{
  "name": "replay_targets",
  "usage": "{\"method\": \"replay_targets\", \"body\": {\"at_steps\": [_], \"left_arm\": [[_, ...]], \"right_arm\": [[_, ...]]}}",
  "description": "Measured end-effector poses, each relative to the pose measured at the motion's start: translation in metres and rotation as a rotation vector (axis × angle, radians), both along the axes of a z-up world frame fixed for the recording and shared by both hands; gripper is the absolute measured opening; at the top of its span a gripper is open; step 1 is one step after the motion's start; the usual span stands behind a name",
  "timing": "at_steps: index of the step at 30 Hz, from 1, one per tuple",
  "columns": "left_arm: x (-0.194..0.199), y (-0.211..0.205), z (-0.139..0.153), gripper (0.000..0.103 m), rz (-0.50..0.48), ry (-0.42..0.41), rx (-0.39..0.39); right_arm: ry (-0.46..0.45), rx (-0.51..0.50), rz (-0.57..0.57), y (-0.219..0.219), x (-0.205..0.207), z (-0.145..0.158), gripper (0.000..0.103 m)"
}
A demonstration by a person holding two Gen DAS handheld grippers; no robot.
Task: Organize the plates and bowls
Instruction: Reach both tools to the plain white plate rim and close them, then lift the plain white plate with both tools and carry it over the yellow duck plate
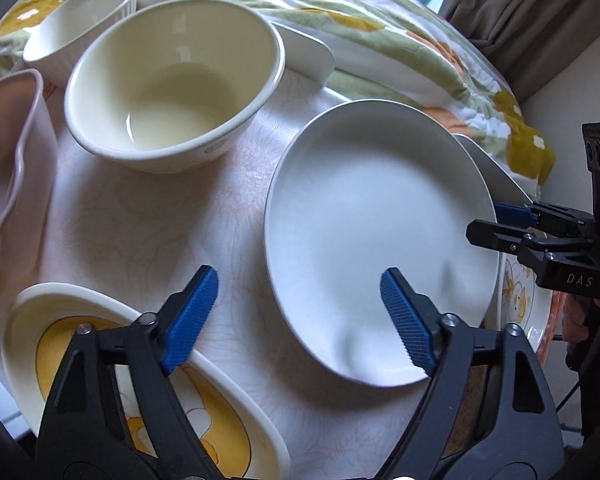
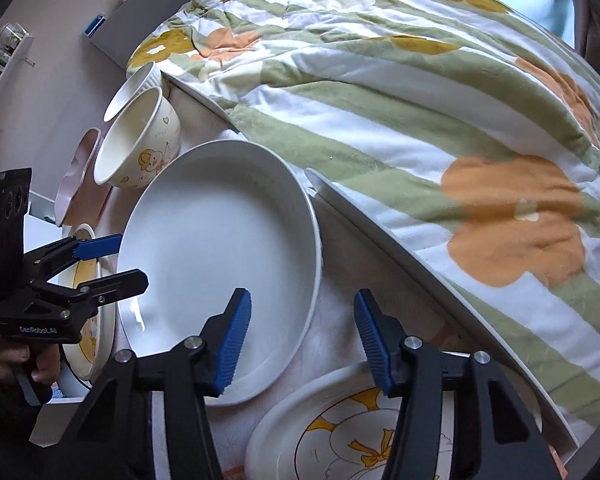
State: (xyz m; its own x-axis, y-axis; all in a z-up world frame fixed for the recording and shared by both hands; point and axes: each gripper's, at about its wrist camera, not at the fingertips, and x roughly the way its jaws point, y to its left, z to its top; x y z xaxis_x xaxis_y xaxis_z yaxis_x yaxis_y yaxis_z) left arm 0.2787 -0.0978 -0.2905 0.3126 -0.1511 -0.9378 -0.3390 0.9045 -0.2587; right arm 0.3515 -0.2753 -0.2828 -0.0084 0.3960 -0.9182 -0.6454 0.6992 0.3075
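left claw [image 1: 300, 320]: black arms, ribbed blue pads, silver screws | right claw [image 2: 302, 344]: same, "DAS" marking

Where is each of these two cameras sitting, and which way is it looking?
Left wrist: on the left gripper, looking steeply down at the plain white round plate; the right gripper and a hand show at right.
Right wrist: on the right gripper, looking down at that plate; the left gripper and a hand show at left.
Shared: the plate, the cream bowl, the flowered blanket.
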Motion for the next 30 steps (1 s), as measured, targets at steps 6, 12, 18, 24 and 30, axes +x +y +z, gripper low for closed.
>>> {"method": "replay_targets", "body": {"at_steps": [6, 12, 18, 24, 30], "left_arm": [[0.006, -0.007, -0.006, 0.044, -0.02, 0.024, 0.025], [0.001, -0.005, -0.003, 0.025, -0.016, 0.02, 0.027], [0.002, -0.006, 0.0, 0.02, -0.015, 0.032, 0.062], [0.003, -0.008, 0.01, 0.019, -0.018, 0.023, 0.071], [-0.002, -0.007, 0.033, 0.019, -0.02, -0.017, 0.076]], "right_arm": [[0.01, 0.001, 0.024, 0.0, 0.0, -0.007, 0.031], [0.005, -0.005, 0.056, 0.002, -0.002, -0.009, 0.014], [-0.014, -0.008, 0.054, 0.002, -0.004, -0.009, 0.014], [-0.024, -0.009, 0.035, 0.001, -0.003, -0.004, 0.014], [-0.048, 0.003, 0.024, -0.002, -0.005, 0.011, 0.014]]}}
